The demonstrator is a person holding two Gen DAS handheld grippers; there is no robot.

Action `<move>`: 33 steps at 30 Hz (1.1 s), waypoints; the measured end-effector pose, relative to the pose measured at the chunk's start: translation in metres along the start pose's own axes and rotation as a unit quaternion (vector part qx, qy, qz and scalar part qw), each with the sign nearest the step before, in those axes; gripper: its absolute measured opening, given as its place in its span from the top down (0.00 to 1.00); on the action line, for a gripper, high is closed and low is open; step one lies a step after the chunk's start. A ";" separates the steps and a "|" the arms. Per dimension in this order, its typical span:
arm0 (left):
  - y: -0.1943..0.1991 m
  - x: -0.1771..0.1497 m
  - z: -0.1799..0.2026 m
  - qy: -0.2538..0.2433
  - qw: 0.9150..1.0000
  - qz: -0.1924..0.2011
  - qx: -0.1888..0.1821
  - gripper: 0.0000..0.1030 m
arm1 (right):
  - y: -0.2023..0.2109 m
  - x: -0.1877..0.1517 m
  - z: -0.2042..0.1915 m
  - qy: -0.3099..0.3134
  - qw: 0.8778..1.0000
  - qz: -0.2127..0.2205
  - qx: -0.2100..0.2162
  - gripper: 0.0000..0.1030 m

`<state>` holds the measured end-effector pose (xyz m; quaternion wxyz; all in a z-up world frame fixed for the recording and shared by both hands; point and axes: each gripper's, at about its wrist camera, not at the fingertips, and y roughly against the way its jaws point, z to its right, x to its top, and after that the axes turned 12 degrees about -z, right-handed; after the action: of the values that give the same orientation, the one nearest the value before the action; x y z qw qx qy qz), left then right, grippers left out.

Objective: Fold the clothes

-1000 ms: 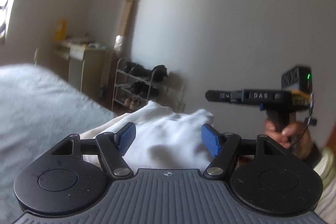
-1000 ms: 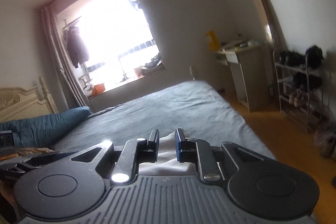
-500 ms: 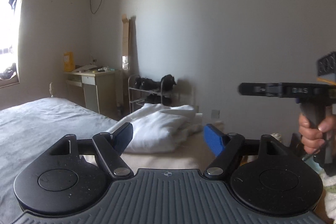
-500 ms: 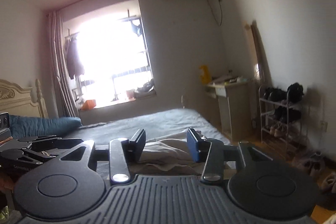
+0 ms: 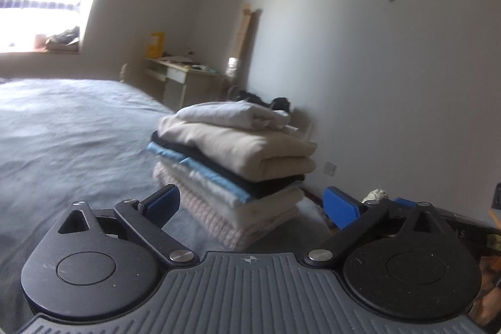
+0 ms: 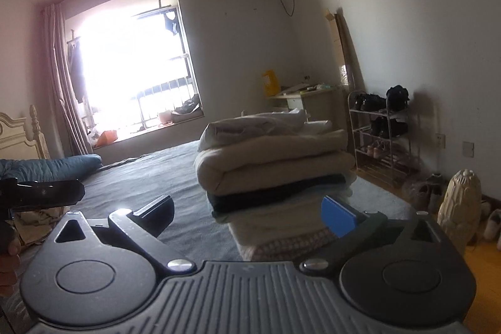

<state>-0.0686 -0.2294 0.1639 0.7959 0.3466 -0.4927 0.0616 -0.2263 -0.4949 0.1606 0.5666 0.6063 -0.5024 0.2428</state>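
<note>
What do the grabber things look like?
Both match. The left gripper has two black linkage arms with silver bolts, round black discs either side and a ribbed grey base with a small crosshair mark. Its finger pads are blue. The right gripper looks the same.

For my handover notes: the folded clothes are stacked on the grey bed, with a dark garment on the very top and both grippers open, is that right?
Not quite: the top of the folded stack is a white garment; the dark garment lies mid-stack, clearest in the right wrist view. The stack sits on the grey bed, and the left gripper and right gripper are open.

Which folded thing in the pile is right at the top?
The white folded cloth tops the stack; the thick beige one sits under it, then a black, a light blue, and pale ones at the bottom.
</note>
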 end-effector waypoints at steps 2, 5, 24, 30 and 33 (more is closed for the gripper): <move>0.002 -0.009 -0.008 0.023 1.000 -0.012 0.010 0.01 | -0.001 -0.008 -0.008 -0.001 1.000 -0.008 -0.013 0.00; 0.003 -0.021 -0.015 0.044 0.998 -0.029 0.026 0.00 | -0.004 -0.018 -0.019 -0.006 0.999 -0.020 -0.026 0.00; 0.019 -0.043 -0.014 0.016 0.992 -0.041 0.119 0.00 | -0.015 -0.026 -0.071 0.020 0.992 -0.052 -0.111 0.00; 0.019 -0.040 -0.017 0.040 0.992 -0.037 0.116 0.00 | -0.010 -0.018 -0.086 0.044 0.991 -0.040 -0.117 0.00; 0.021 -0.037 -0.016 0.035 0.991 -0.024 0.129 0.00 | -0.006 -0.015 -0.092 0.057 0.990 -0.026 -0.125 0.00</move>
<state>-0.0848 -0.1951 0.1395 0.7624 0.4556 -0.4443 0.1177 -0.2009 -0.4056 0.1672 0.6719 0.5284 -0.4801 0.1973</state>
